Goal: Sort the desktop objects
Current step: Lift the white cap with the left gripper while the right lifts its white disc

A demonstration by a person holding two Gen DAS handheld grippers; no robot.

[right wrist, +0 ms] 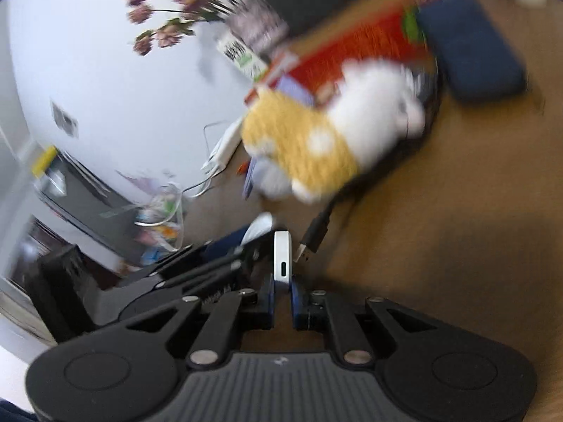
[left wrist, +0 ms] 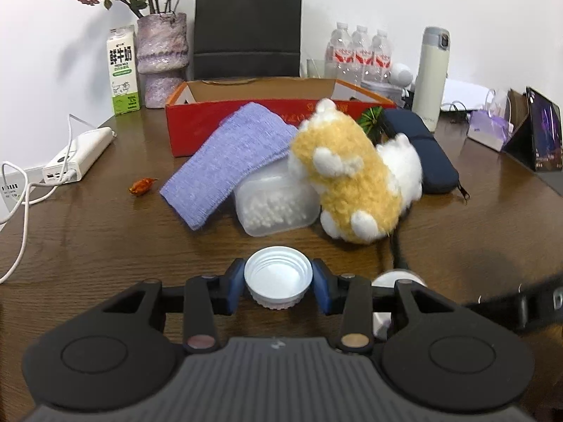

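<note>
A white screw cap (left wrist: 278,277) sits hollow side up between the blue pads of my left gripper (left wrist: 278,286), which is shut on it just above the wooden table (left wrist: 105,239). My right gripper (right wrist: 282,293) is shut on a thin white device (right wrist: 283,256) with a port in its edge, held upright; this view is tilted and blurred. A black USB plug (right wrist: 311,244) lies just right of it. Beyond stand a yellow and white plush toy (left wrist: 352,176), a clear box of cotton swabs (left wrist: 278,207), a purple cloth (left wrist: 232,154), a navy pouch (left wrist: 422,151) and an open red box (left wrist: 211,123).
At the back stand a milk carton (left wrist: 122,70), a vase of dried flowers (left wrist: 162,56), a black paper bag (left wrist: 248,24), water bottles (left wrist: 359,52) and a cream flask (left wrist: 431,74). A white power bank with cables (left wrist: 79,156) lies left, a tablet (left wrist: 542,130) right, a red wrapper (left wrist: 140,186) mid-left.
</note>
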